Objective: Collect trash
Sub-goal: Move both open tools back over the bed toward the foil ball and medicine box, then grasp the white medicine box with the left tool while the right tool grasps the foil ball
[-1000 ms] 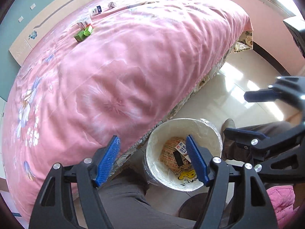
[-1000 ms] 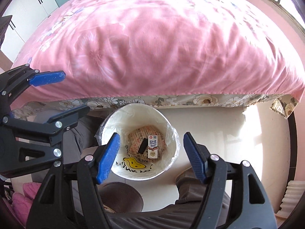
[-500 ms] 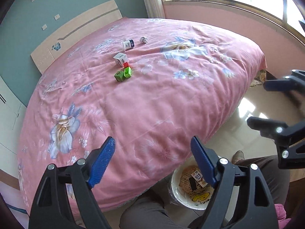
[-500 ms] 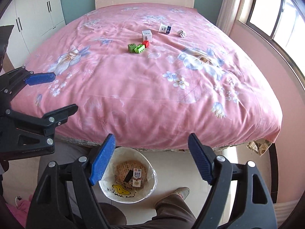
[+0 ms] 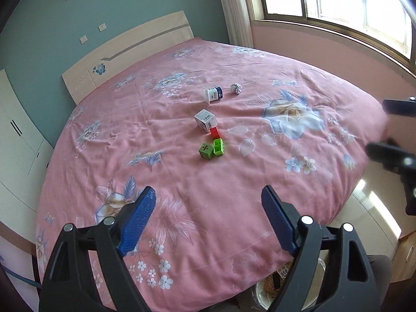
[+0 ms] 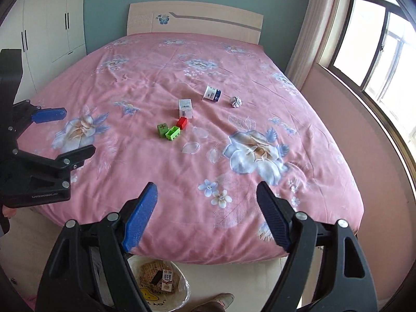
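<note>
1. I hold my left gripper (image 5: 208,221) and right gripper (image 6: 206,215) wide apart, empty, ready to pick.
2. Paper ball (image 6: 235,102), cup (image 6: 212,94) and carton (image 6: 185,107) lie mid-bed (image 6: 145,83).
3. Bin (image 6: 182,299) stands below the bed's foot, catching drops.

"What does my rig look like on your end?"

"My left gripper (image 5: 206,221) and right gripper (image 6: 206,214) both show black angular frames, ribbed blue finger pads (image 6: 141,215) and silver screw heads. Pale lettering marks the left frame. My trousers look grey-brown, my shoe tan."
</note>
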The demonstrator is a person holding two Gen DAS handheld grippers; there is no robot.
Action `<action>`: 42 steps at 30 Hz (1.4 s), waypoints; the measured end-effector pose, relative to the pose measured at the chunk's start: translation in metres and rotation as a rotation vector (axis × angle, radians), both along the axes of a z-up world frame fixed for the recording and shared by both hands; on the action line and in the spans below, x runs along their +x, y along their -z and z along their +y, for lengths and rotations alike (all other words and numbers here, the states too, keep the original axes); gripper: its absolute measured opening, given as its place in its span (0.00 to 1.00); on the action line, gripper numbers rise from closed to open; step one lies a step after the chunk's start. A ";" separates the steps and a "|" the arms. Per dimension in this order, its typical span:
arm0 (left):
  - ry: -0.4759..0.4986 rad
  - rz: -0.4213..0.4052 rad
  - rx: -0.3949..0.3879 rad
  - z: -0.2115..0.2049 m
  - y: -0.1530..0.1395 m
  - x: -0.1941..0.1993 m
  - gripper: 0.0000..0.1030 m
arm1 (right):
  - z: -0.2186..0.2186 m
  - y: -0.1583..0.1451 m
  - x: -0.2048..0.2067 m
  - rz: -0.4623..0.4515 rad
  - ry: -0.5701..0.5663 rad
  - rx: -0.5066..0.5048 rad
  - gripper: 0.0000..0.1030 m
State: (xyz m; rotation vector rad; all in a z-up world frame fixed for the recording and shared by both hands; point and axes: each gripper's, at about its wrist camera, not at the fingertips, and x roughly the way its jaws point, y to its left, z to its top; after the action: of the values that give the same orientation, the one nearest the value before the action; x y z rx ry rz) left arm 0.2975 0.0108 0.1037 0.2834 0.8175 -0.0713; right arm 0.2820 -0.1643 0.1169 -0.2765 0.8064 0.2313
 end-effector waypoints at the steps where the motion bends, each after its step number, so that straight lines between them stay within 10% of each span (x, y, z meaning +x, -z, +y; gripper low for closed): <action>1: -0.008 -0.002 -0.003 0.001 -0.002 0.009 0.83 | 0.001 -0.005 0.011 -0.004 0.003 0.000 0.76; 15: -0.120 0.094 -0.059 -0.003 0.019 0.179 0.84 | 0.001 -0.015 0.218 -0.021 0.077 -0.012 0.79; 34: -0.248 0.315 -0.082 -0.003 0.164 0.358 0.84 | 0.012 0.175 0.493 0.152 0.076 -0.224 0.79; 42: -0.269 0.316 -0.136 -0.003 0.181 0.387 0.84 | 0.010 0.215 0.556 0.205 0.094 -0.151 0.79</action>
State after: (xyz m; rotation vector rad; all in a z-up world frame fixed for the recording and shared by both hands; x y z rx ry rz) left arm 0.6842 0.0073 -0.0773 0.0307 1.1527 0.0825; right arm 0.8376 -0.1547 -0.0979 -0.3595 1.0393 0.1110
